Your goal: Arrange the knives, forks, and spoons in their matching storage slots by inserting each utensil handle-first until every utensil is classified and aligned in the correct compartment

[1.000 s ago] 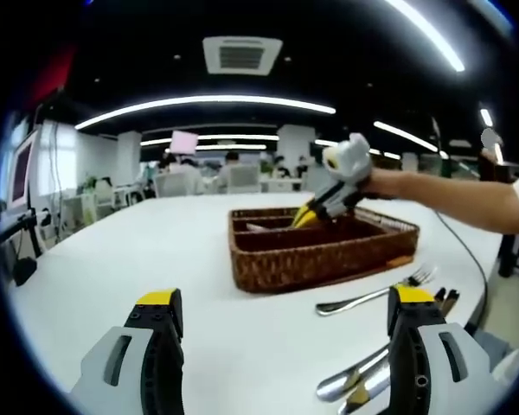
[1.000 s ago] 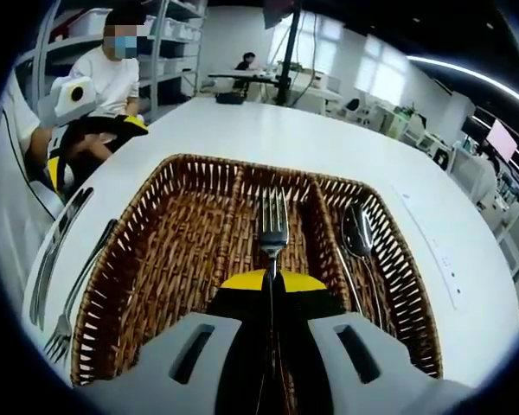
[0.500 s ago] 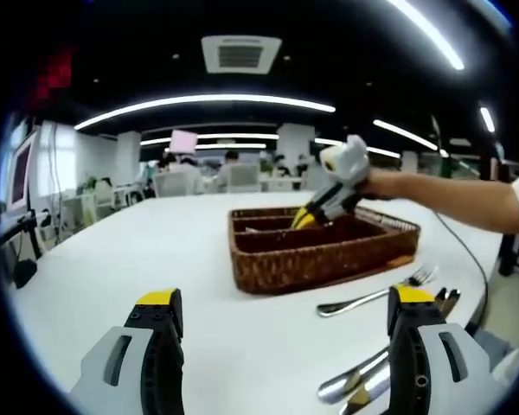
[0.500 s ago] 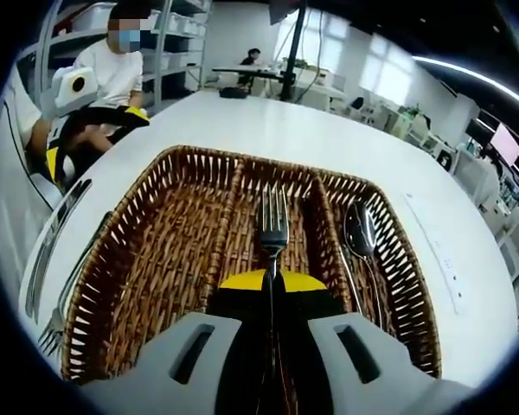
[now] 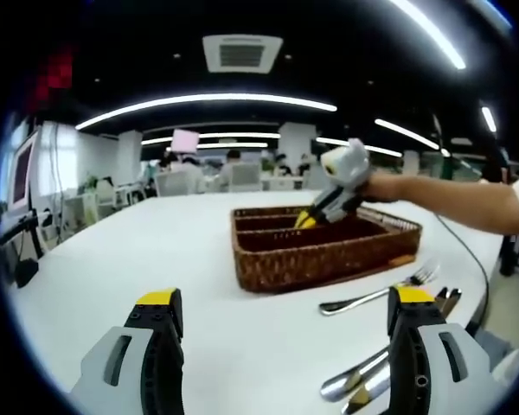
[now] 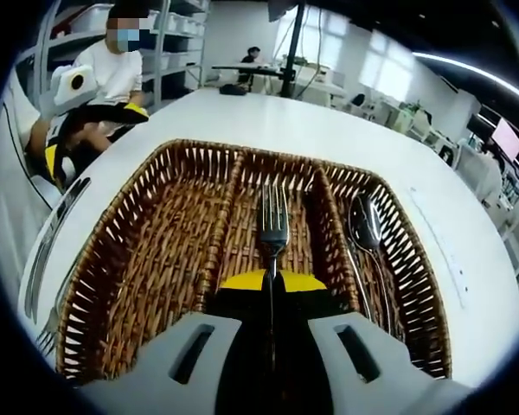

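gripping fork [image 6: 272, 226] lengthwise, tines pointing away.

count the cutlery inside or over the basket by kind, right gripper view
forks: 1, the fork held by the right gripper over the middle compartment of the basket
spoons: 1, the spoon in the compartment at the view's right
knives: 0
total: 2; the thin handle beside the spoon may be another piece, cannot tell
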`<move>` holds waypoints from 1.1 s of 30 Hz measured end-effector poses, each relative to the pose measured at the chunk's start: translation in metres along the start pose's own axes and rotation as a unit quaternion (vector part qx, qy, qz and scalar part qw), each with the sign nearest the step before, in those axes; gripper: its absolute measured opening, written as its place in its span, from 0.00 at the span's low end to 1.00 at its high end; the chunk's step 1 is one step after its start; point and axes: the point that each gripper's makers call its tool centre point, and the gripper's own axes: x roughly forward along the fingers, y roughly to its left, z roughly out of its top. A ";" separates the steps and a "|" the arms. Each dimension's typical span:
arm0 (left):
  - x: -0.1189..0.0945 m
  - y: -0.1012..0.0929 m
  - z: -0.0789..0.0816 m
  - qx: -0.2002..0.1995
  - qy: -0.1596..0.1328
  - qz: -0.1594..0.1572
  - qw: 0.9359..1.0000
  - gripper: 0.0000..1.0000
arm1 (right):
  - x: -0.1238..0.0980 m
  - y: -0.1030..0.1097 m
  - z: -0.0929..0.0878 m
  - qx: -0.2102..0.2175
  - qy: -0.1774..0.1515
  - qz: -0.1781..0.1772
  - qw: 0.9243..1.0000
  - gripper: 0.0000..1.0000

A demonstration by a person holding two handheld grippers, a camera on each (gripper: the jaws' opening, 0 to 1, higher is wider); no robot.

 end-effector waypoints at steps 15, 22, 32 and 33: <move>0.004 -0.010 0.006 0.002 -0.005 -0.011 1.000 0.99 | 0.002 -0.001 -0.005 -0.016 0.013 -0.003 1.000 0.04; 0.005 -0.009 0.006 0.002 -0.003 -0.009 1.000 0.99 | 0.003 -0.001 -0.005 -0.026 0.024 -0.005 0.999 0.04; 0.002 -0.010 0.000 0.000 0.003 -0.010 1.000 0.99 | 0.005 -0.004 -0.005 -0.029 0.022 -0.012 0.999 0.04; 0.002 -0.009 -0.001 0.000 0.003 -0.009 1.000 0.99 | 0.005 -0.007 -0.010 -0.037 0.035 -0.021 0.998 0.04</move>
